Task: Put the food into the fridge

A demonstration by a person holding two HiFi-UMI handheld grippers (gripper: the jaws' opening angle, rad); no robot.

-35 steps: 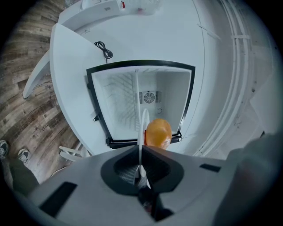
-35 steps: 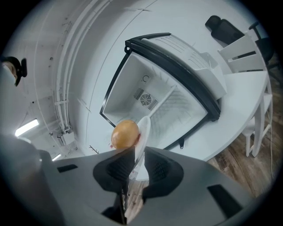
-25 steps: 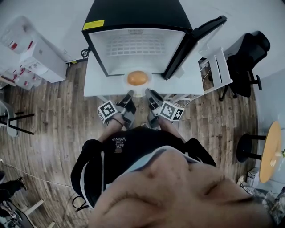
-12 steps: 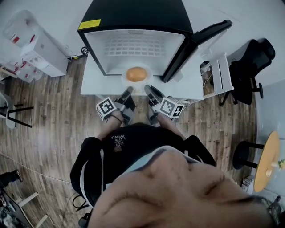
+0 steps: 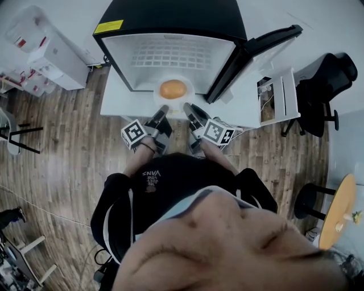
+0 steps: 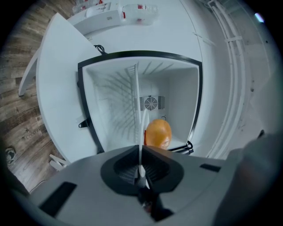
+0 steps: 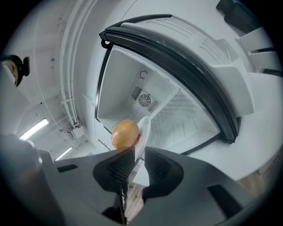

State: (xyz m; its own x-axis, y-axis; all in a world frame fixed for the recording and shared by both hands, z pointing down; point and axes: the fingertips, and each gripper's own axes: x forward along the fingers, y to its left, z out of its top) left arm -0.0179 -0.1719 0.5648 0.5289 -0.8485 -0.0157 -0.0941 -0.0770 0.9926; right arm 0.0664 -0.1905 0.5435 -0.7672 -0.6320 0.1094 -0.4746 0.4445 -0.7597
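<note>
White plate (image 5: 159, 95) of food (image 5: 173, 89) is pinched by left gripper (image 5: 164, 109) and right gripper (image 5: 187, 107) jaws.

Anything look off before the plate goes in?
Nothing stands out. The left gripper and right gripper pinch the plate's near rim, the bun sits mid-plate, nothing spilled, and the fridge door stands open.

Floor (image 5: 68, 148): dark wood planks, grain showing. Walls (image 5: 318, 17) plain white. White counter (image 5: 122, 99) by the far wall, with a white slatted rack (image 5: 278, 94) just beside its right end. Black office chair (image 5: 321, 79) further right. Round wooden table (image 5: 336, 207) lower right, black stool (image 5: 311, 200) near it. White boxes (image 5: 48, 54) upper left. Strip light (image 7: 34, 128) lit, white pipes (image 7: 73, 57) near it.
</note>
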